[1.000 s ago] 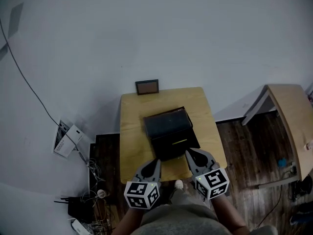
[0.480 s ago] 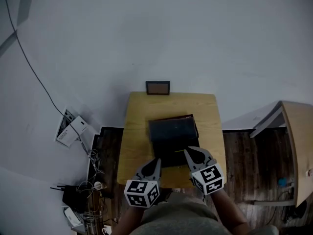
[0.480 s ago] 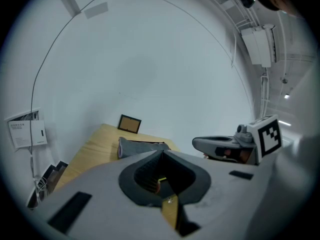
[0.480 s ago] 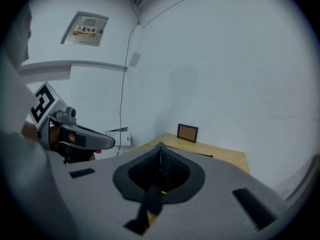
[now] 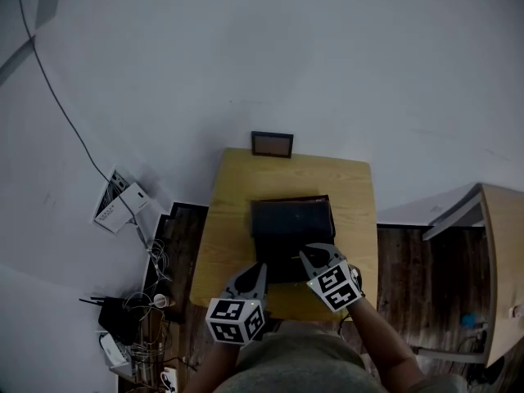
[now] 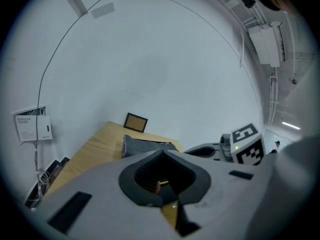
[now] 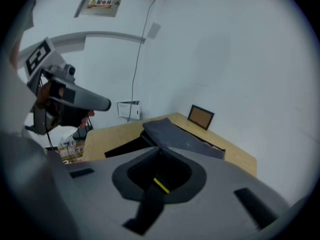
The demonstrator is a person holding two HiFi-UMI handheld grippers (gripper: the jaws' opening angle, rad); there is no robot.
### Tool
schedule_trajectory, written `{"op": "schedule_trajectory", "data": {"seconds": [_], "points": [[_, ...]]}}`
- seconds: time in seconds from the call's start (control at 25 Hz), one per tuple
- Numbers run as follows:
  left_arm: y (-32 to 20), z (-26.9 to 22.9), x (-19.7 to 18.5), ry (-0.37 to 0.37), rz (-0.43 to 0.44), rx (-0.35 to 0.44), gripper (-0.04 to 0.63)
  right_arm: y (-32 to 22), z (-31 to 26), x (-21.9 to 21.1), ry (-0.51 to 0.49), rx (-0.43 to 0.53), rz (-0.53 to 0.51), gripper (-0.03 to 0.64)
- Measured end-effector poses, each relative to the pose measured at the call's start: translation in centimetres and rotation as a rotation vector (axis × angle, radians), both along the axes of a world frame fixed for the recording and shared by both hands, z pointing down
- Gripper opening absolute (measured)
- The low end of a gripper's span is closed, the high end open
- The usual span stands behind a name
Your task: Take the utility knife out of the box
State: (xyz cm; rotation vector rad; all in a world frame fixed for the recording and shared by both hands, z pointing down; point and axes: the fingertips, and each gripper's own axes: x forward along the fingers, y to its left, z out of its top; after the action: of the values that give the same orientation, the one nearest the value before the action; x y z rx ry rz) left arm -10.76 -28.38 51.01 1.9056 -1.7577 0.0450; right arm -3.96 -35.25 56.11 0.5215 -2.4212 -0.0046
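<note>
Near the middle of the wooden table [image 5: 236,188], a little toward its near edge, sits the dark box [image 5: 291,218], its grey lid tilted up on the side facing the far edge. Inside it, the utility knife [image 7: 161,185] shows only as a thin yellow strip against the dark interior, seen through the oval window behind the right gripper's tips; the head view is too dim to pick it out. At the near edge, the left gripper [image 5: 260,268] points toward the near left corner of the box, with its two jaws pressed together at the tips and nothing between them. Beside it, the right gripper [image 5: 304,252] reaches over the near, open part of the box, pointing downward; its jaws are also together and empty, and whether the tips touch the box cannot be told. Each gripper carries its marker cube at the back, close to the person's body. Against the wall at the far edge of the table stands a small picture frame [image 5: 272,144] with a brown panel. On the dark floor off the table's left edge lies a tangle of cables [image 5: 154,268], and a second light wooden table [image 5: 501,252] stands well apart to the right.
</note>
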Motion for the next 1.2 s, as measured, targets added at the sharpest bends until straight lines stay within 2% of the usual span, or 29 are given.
{"op": "schedule_trajectory", "data": {"seconds": [0.16, 0.24, 0.44, 0.64, 0.84, 0.92, 1.0, 1.2], "points": [[-0.1, 0.2, -0.5, 0.002, -0.035, -0.005, 0.003, 0.0, 3.4, -0.6, 0.140, -0.020, -0.129, 0.006], [-0.1, 0.3, -0.8, 0.003, -0.054, -0.009, 0.005, 0.3, 5.1, -0.8, 0.202, -0.038, -0.195, 0.092], [0.3, 0.6, -1.5, 0.002, -0.097, -0.022, 0.003, 0.7, 8.4, -1.1, 0.342, -0.006, -0.336, 0.092], [0.7, 0.8, -2.1, -0.005, -0.139, -0.035, 0.003, 0.8, 11.3, -0.8, 0.465, -0.017, -0.442, 0.098], [1.3, 0.9, -3.0, -0.014, -0.173, -0.045, 0.003, 0.6, 13.1, -0.7, 0.520, -0.033, -0.483, 0.098], [1.6, 0.9, -3.4, -0.014, -0.186, -0.047, 0.005, 0.5, 13.3, -1.0, 0.515, -0.032, -0.481, 0.086], [1.7, 1.0, -3.7, -0.014, -0.195, -0.049, 0.005, 0.5, 13.4, -1.2, 0.511, -0.038, -0.478, 0.047], [1.7, 1.1, -3.9, -0.012, -0.194, -0.049, 0.005, 0.5, 13.4, -1.5, 0.500, -0.044, -0.470, 0.041]]}}
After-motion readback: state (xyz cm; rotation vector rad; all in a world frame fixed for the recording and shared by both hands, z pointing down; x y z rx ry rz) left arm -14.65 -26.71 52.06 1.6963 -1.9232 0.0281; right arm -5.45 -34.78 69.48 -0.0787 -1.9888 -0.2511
